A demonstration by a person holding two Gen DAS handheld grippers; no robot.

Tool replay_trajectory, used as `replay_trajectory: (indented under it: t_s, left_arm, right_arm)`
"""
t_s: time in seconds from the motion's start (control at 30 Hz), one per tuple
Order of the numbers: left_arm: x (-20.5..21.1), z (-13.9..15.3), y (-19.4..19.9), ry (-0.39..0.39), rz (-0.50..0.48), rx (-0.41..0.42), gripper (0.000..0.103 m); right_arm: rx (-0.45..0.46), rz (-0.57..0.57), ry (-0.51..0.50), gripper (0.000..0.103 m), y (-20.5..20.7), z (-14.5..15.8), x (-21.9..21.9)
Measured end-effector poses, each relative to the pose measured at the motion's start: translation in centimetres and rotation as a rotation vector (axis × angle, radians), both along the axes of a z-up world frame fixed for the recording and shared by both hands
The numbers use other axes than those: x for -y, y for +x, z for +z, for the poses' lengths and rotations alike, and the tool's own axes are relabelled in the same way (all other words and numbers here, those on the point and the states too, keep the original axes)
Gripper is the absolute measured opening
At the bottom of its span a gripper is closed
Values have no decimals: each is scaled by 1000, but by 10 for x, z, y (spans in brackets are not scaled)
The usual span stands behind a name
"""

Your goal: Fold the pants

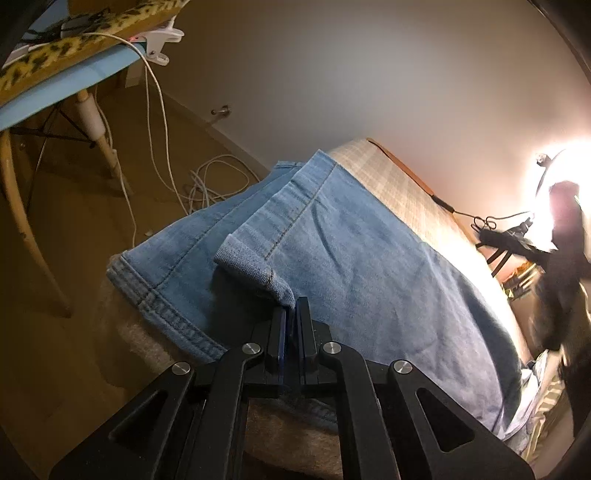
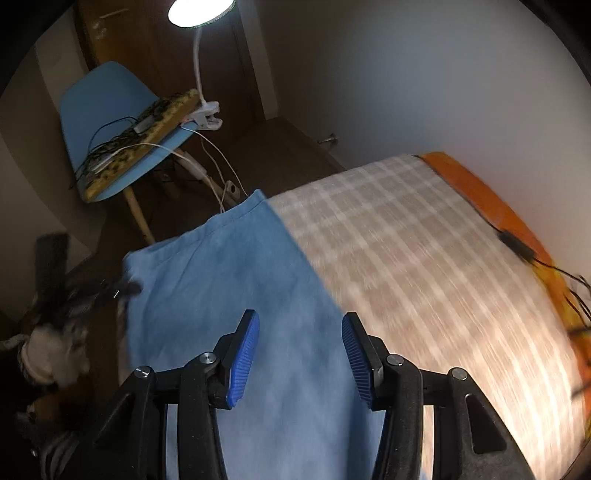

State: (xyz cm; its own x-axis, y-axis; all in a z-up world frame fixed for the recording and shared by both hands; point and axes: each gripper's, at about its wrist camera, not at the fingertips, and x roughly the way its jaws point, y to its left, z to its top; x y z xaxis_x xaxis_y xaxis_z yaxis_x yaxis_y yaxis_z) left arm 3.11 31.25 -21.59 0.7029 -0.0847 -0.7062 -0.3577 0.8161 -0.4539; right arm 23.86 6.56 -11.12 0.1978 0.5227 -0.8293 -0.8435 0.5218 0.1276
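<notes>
We see open room over the bare checked bedcover (image 2: 424,258) beside the jeans (image 2: 229,280), while the wall (image 2: 424,74) closes the far side, a black cable (image 2: 517,251) runs along that edge, and a blue chair (image 2: 107,110) with trailing white cords (image 1: 162,140) crowds the floor past the bed's end

The right gripper (image 2: 300,347) stands with its 2 black fingers apart; the ribbed blue pads (image 2: 243,356) face each other with nothing between them. Below them lie the light blue denim pants (image 2: 236,280), spread flat and blurred by motion. The pants cover the left part of a beige-and-white checked bed cover (image 2: 424,266), whose far edge shows an orange border (image 2: 476,192) with a thin black cable (image 2: 524,254) lying on it. Beyond the bed stands a light blue plastic chair (image 2: 99,107) carrying a leopard-print cushion (image 2: 147,136) and cables. A white clip-on lamp (image 2: 201,11) is clamped to the chair and is lit.
</notes>
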Motion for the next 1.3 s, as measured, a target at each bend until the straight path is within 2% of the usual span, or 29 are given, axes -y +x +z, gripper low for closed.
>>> replay_trajectory:
  t_s: [0.17,0.3,0.4,0.47,0.53,0.6,0.83,1.0,1.13,1.23,1.3]
  left_arm:
    - [-2,-1,0,-2,-18,0,3]
    - [-1,0,2,2,-26,7,3]
    - [1,0,1,8,-24,13,3]
    - [-1,-2,0,-5,-16,20,3]
    - [0,-2,0,-7,-15,22,3]
    - [1,-1,0,9,-20,25,3]
    - [-8,11,-8,-17,2,91,3]
    - [-22,6,-14,-34,37,93,3]
    - [-38,11,-28,-37,87,119,3]
    - [-43,6,-31,-25,99,105,3]
    - [-43,-3,-31,-45,94,86,3]
  right_arm:
    - [-71,45,-42,49,35,-40,-40]
    - [-148,88,-40,49,51,-64,-57]
    - [-133,102,-59,50,52,-77,-71]
    - [-97,112,-55,39,49,-79,-79]
    - [-74,124,-62,10,44,-79,-83]
    - [-63,130,-70,5,39,-77,-83]
    - [48,146,-32,3,23,-42,-83]
    - [100,172,-32,2,19,-26,-96]
    - [112,190,-7,2,18,-16,-116]
    - [126,199,0,0,19,-17,-125]
    - [75,190,-18,1,27,-31,-129]
